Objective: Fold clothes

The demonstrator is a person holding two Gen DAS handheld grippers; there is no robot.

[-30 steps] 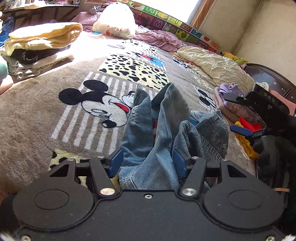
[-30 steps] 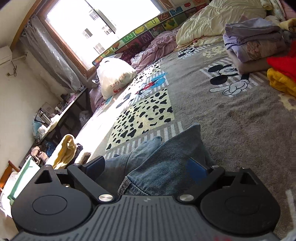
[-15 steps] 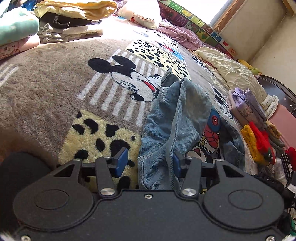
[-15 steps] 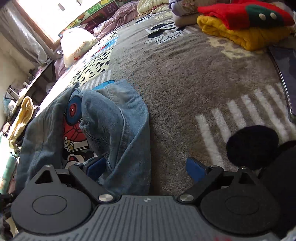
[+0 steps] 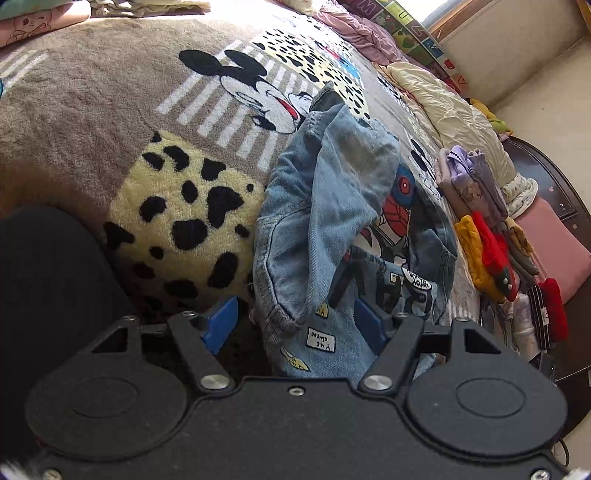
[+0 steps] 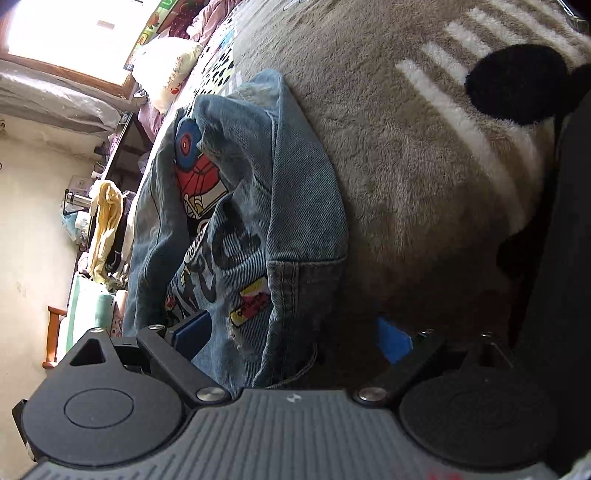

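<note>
A small blue denim jacket with cartoon prints lies on the Mickey Mouse blanket, both sleeves folded in over its printed back. My left gripper is open, its blue pads either side of the jacket's near hem corner. In the right wrist view the same jacket runs away from me, and my right gripper is open. Its left pad is against the denim hem and its right pad sits over bare blanket.
Folded clothes stand along the bed's right side: a purple stack and a yellow and red stack. A cream quilt lies beyond them. More folded items are at the far left, and a white bag near the window.
The jacket went from hanging bunched in front of both grippers to lying on the blanket. Both grippers came down to its near hem. The left jaws stand a little wider.
</note>
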